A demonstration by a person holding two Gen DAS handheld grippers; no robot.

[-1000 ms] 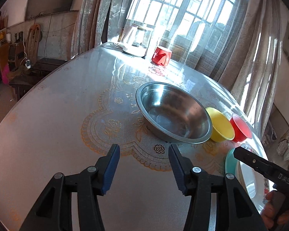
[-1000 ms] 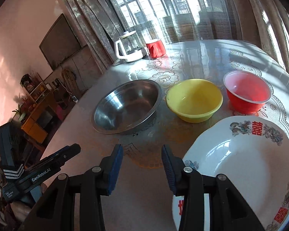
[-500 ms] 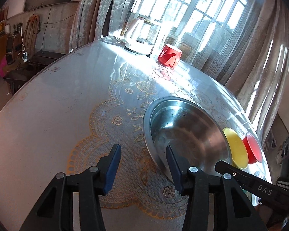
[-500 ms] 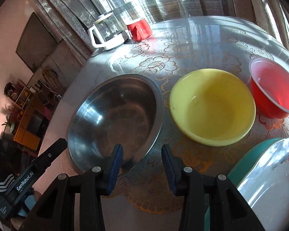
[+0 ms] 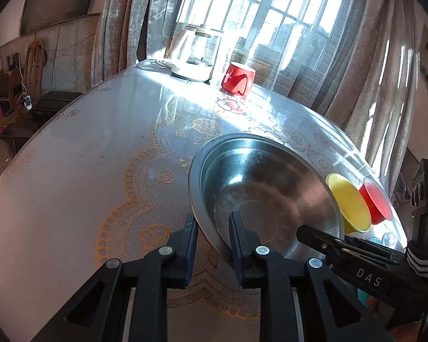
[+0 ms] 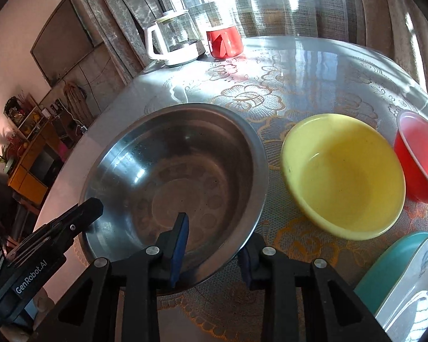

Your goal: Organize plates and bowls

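Left gripper [image 5: 212, 225]: lower centre of the left wrist view; its two blue-padded fingers straddle the near rim of the wide stainless steel bowl [image 5: 266, 196], one pad outside the wall, the other inside. A gap shows beside the rim, so the jaws stand apart and are not clamped on it.

Right gripper [image 6: 214, 240]: lower centre of the right wrist view; it straddles the same steel bowl [image 6: 174, 176] at its near right rim, left pad inside the bowl, right pad outside and partly hidden behind the rim. The jaws stand apart; whether either pad touches the metal cannot be told.

Steel bowl: upright on the round table with a lace-patterned cover [image 6: 299, 85], filling the middle left of the right wrist view.

Yellow plastic bowl [image 6: 342, 173]: just right of the steel bowl, upright, close beside it.

Red plastic bowl [image 6: 419, 159]: at the right edge of the frame, next to the yellow one.

Teal plate [image 6: 391, 259]: lower right corner, under a white plate [image 6: 413, 299] with printed decoration, both cut off by the frame.

Glass kettle with white handle [image 6: 172, 42]: upper centre, at the far table edge by the curtains.

Red mug [image 6: 224, 42]: just right of the kettle.
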